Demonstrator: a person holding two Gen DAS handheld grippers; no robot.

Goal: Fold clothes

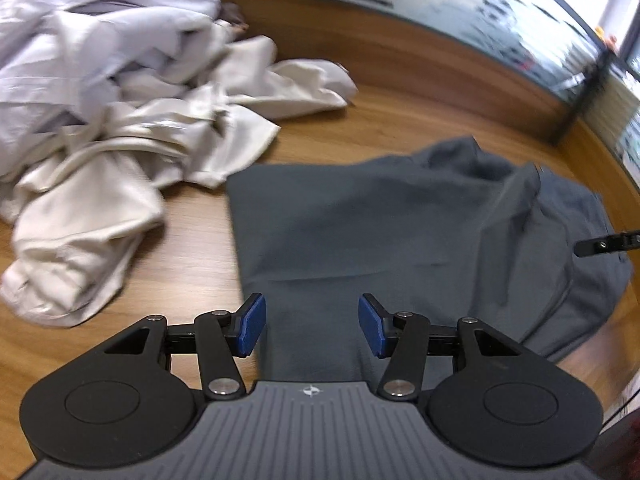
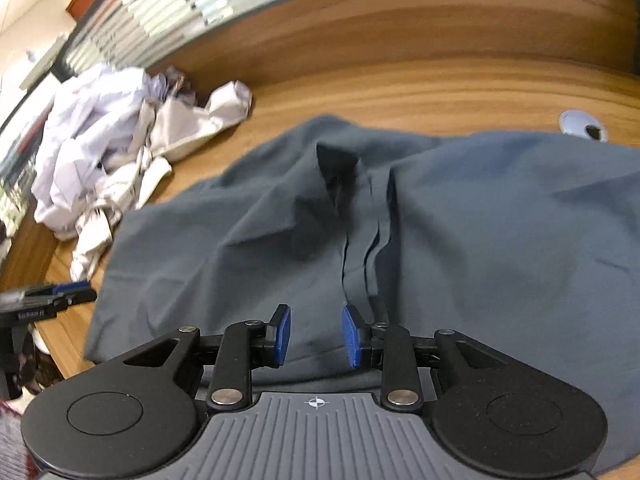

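Fingers (image 1: 252, 326) of both grippers parted, nothing clamped; dark grey garment spread on wooden tabletop (image 2: 440, 80).

Left gripper (image 1: 312, 326): blue pads well apart, poised over the near left edge of the dark grey garment (image 1: 400, 220), cloth below the gap, no grip. Right gripper (image 2: 316, 336): pads set at a narrower gap above the same garment (image 2: 480, 220), near its creased middle fold, not pinching it. Heap of pale crumpled clothes (image 1: 100, 120), white and cream, lying on the tabletop to the left of the garment, just beside its corner. Small white round fitting (image 2: 582, 122) in the tabletop beyond the garment's far right edge.
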